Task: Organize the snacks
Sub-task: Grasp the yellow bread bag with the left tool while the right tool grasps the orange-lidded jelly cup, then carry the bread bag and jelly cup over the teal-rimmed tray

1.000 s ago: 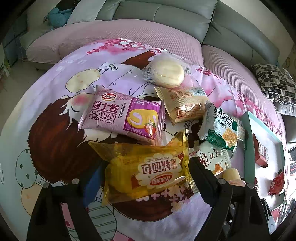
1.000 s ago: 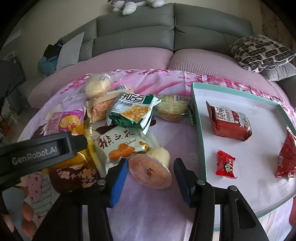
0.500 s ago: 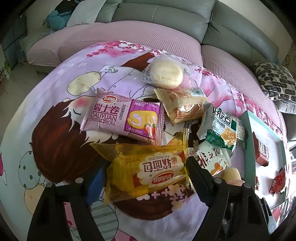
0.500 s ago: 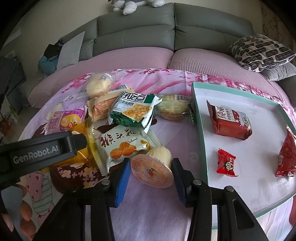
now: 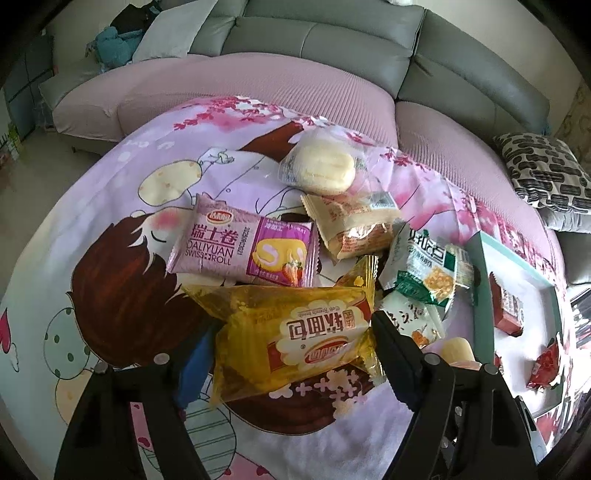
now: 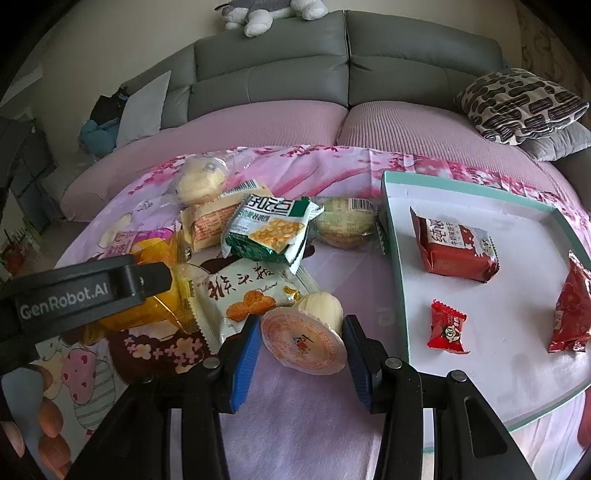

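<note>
Grey sofa (image 6: 343,62) with pink seat covers, patterned cushion (image 6: 521,103), plush toy (image 6: 269,13) on top, daylight

- Pink snack wrapper (image 5: 242,248), centre of the left wrist view: "DALIYUAN SWISS ROLL" beneath large Chinese characters; a sideways digit string, too small to read.
- Black gripper body (image 6: 74,295), left edge of the right wrist view: "GenRobot.AI" in pale letters.
- Small red candy (image 6: 447,327), lower right, in the tray: "00".
- Remaining packets: Chinese lettering and barcodes only.
</note>
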{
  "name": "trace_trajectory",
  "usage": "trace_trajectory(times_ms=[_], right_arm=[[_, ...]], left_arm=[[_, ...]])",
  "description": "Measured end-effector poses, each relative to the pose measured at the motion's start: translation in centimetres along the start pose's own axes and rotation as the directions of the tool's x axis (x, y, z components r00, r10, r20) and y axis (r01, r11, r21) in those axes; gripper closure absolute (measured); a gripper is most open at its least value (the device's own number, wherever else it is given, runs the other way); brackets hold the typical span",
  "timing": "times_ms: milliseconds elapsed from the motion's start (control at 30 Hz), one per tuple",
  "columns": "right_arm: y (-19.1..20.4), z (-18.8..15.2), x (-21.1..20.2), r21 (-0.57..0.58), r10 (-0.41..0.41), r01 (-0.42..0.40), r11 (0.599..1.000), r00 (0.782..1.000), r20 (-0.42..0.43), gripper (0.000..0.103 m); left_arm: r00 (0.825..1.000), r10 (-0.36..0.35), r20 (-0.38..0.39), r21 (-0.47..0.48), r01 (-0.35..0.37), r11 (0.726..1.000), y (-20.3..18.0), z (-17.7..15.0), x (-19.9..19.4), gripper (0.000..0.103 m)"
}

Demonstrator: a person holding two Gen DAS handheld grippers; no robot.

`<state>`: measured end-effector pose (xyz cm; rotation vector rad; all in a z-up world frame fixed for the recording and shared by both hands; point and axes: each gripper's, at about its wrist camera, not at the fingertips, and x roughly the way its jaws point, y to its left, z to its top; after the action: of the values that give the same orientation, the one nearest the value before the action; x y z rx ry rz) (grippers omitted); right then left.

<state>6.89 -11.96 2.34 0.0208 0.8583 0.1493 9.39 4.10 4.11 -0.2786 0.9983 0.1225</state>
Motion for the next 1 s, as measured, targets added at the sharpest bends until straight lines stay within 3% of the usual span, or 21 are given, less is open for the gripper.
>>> trace_trajectory(times_ms=[400, 633, 1000], right_arm=[[0.0, 1.2, -3.3, -0.001, 0.018, -0.018, 1.000, 0.995, 0.098, 0.056], [-0.9, 1.5, -3.9, 0.017, 0.012, -0.014, 1.000, 0.993, 0.115, 0.055], [-7.9, 2.0, -5.6, 0.155, -0.113, 0.091, 0.984, 0.984, 0.138, 0.055]], left_arm=[[0.993, -0.033, 0.117, 0.018, 0.031, 0.999, -0.8, 0.8, -4.4, 0.022], [0.990, -0.052, 0.134, 0.059, 0.044, 0.997, -2.6, 0.6, -5.2, 0.022], [0.984, -0.136, 0.116, 0.174, 0.114, 0.978, -7.9, -0.2, -5.4, 0.022]])
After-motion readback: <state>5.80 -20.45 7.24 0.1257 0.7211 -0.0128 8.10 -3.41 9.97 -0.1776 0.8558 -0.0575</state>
